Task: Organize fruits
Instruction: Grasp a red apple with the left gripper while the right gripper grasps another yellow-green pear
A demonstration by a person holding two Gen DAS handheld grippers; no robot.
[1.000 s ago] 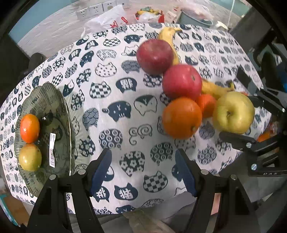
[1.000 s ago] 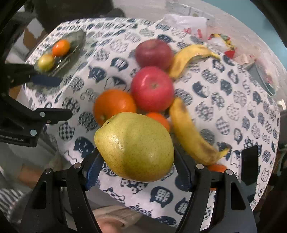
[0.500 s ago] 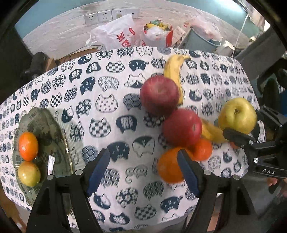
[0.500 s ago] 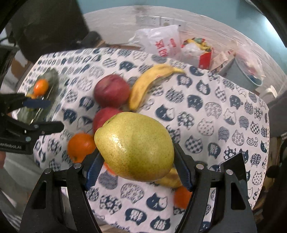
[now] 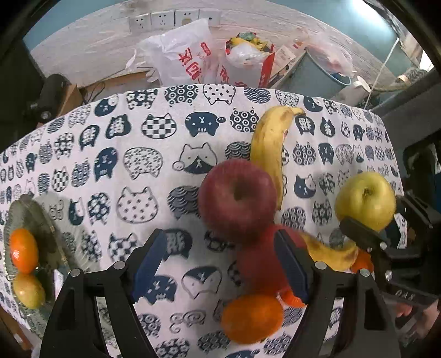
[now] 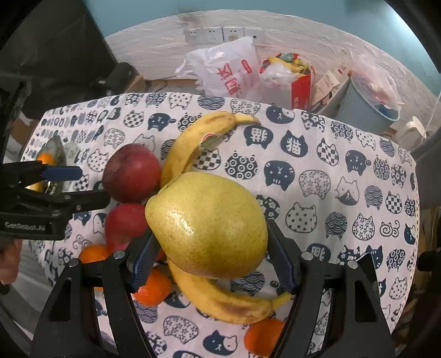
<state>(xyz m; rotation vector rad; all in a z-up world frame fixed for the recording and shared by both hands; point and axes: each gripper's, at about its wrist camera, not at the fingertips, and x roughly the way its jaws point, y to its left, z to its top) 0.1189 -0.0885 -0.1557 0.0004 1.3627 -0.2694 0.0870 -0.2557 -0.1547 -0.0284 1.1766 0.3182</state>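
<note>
Two grippers: right gripper (image 6: 210, 261) jaws clamp the pear (image 6: 206, 224) at its smooth, heavy, bruisable belly; left gripper (image 5: 220, 264) jaws wide, empty.

Behind the tabletop (image 5: 154, 176), under a cat-print cloth (image 6: 317, 176): a white wall with a row of sockets (image 5: 173, 18). Below those, a white bag (image 5: 179, 57) with red print, slumped on the floor. Just beside it, a red-and-white box (image 6: 292, 79) stuffed with wrappers. Further right, a grey bin (image 6: 366, 107) with a clear liner. Far left, a cardboard box (image 5: 69, 96).
</note>
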